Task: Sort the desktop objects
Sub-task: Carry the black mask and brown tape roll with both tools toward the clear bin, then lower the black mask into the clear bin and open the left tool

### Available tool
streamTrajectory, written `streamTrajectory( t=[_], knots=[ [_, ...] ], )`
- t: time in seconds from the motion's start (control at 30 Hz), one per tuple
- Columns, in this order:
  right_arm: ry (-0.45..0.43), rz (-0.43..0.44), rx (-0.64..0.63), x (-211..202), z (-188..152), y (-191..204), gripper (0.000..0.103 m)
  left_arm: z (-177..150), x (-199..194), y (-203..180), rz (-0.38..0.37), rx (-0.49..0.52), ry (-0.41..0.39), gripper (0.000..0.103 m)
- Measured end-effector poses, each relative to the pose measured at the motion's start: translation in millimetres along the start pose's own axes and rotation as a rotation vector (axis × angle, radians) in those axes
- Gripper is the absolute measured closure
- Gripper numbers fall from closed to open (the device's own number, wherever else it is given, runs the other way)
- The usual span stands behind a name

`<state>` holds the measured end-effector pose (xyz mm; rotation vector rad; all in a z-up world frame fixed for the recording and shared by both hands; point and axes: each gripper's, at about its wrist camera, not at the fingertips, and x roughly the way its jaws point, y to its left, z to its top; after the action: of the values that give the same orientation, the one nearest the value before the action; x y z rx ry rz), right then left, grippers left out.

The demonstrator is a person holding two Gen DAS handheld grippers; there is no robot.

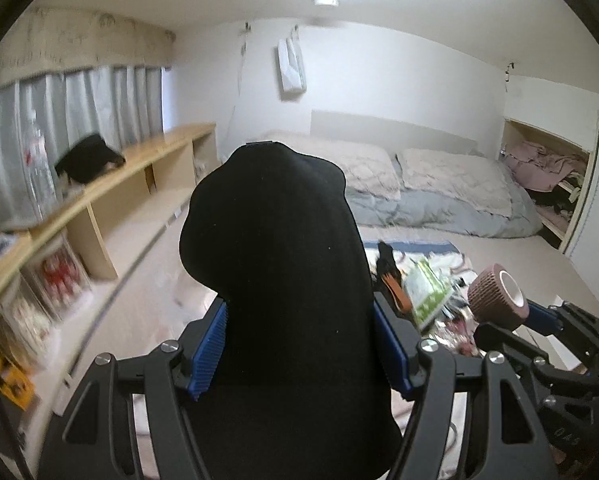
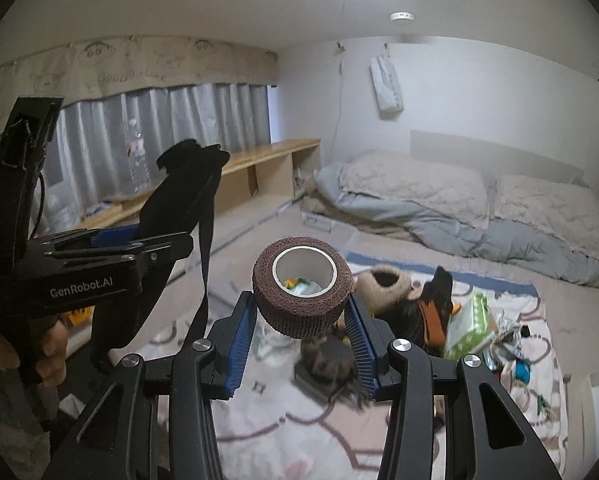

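My left gripper (image 1: 299, 344) is shut on a black fabric piece (image 1: 275, 248) that fills the middle of the left wrist view; in the right wrist view this gripper (image 2: 139, 236) holds the black fabric (image 2: 187, 184) up at the left, a strap hanging down. My right gripper (image 2: 301, 320) is shut on a brown bandage roll (image 2: 303, 292) with a white core, held above the patterned cloth (image 2: 291, 420). The roll also shows in the left wrist view (image 1: 497, 296) at the right.
A pile of objects lies on the cloth: a green packet (image 2: 471, 324), an orange and black item (image 2: 431, 312), a beige fuzzy slipper (image 2: 383, 284). A bed (image 2: 459, 208) stands behind. A long wooden shelf (image 1: 111, 184) runs along the curtained window.
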<state>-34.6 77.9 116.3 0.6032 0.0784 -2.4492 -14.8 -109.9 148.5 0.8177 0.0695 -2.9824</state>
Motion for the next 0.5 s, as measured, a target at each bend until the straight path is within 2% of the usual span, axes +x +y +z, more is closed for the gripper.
streamTrajectory(
  t=[0.23, 0.37, 0.5],
  knots=[
    [-0.026, 0.009, 0.0, 46.8, 38.1, -3.6, 0.057, 44.6, 33.9, 12.4, 0.042, 0.047, -0.056, 0.035],
    [-0.033, 0.016, 0.04, 88.2, 54.7, -15.8, 0.057, 71.1, 74.3, 22.9, 0.059, 0.072, -0.079, 0.035],
    [-0.027, 0.014, 0.046, 135.4, 63.0, -24.5, 0.057, 84.5, 117.4, 38.6, 0.067, 0.065, -0.072, 0.035]
  ],
)
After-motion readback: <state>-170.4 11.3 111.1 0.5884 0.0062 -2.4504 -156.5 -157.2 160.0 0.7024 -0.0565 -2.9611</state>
